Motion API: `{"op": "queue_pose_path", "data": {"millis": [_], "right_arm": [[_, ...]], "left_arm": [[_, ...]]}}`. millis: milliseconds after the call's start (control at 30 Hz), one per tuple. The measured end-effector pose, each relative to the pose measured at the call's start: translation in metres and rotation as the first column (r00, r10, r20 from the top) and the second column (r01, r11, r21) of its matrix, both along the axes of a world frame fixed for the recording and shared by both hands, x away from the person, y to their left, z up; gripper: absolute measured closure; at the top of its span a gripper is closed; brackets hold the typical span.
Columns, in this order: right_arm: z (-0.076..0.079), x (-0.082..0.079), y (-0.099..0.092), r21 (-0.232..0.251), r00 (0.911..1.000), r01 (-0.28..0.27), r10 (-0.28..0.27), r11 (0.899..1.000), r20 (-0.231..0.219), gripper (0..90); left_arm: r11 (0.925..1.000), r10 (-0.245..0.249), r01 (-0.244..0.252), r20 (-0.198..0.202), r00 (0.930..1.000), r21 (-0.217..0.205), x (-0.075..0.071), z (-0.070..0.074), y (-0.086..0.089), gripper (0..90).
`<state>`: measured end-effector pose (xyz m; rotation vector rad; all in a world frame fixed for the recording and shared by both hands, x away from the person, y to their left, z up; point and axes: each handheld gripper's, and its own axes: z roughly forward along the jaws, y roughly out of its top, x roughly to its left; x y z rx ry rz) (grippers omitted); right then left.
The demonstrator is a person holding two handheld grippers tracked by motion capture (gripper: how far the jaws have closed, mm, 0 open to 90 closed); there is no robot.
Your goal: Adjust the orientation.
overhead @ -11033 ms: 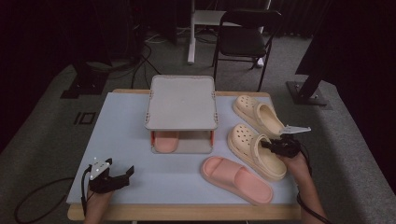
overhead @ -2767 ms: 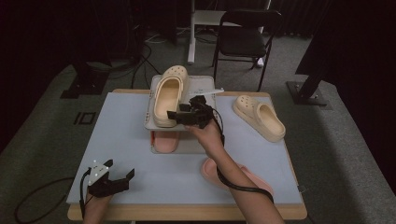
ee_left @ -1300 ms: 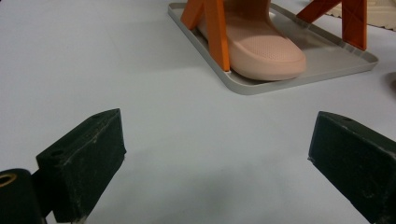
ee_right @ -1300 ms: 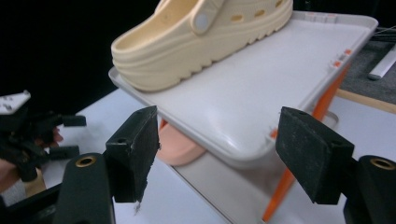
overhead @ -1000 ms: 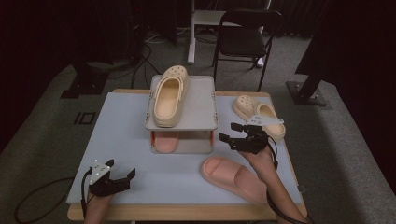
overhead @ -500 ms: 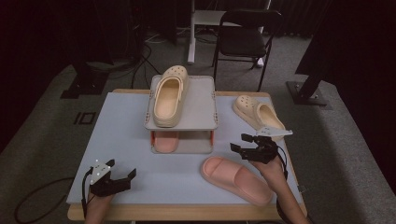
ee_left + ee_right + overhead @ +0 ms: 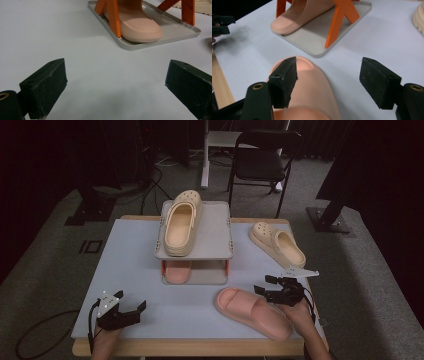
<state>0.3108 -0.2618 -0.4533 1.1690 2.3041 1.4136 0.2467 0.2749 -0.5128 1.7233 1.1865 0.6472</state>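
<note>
No writing, label, brand or number can be read anywhere in these pictures. The slippers, the small two-level rack and the bench top all show plain surfaces without print, and the tools carry no legible marking.

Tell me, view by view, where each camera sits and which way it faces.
High view: above the person's side, looking forward and down on the table; both forearms show, with left gripper and right gripper.
Left gripper view: low over the table, facing the rack; open black jaws.
Right gripper view: above the pink slide, facing the rack; open jaws, the left gripper far off.
Both gripper views share the rack's pink slipper.
</note>
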Motion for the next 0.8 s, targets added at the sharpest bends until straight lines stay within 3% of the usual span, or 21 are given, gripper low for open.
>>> {"op": "queue_pose_path", "data": {"millis": [333, 533, 800], "right_arm": [[-0.010, -0.009, -0.013, -0.005, 0.9999, -0.006, 0.006, 1.000, -0.014, 29.7], [-0.023, -0.014, -0.022, -0.013, 0.9986, -0.021, 0.020, 1.000, -0.048, 30.2], [-0.038, -0.013, -0.018, -0.053, 0.9957, -0.053, 0.048, 0.997, -0.079, 32.7]], "left_arm": [[1.0000, 0.003, -0.003, 0.002, 1.0000, -0.002, 0.000, 0.000, 0.000, 3.5], [1.0000, 0.005, -0.005, 0.002, 1.0000, -0.002, 0.000, 0.001, 0.000, 3.5], [1.0000, 0.003, -0.003, 0.000, 1.0000, 0.001, 0.000, 0.000, 0.000, 3.5]]}}
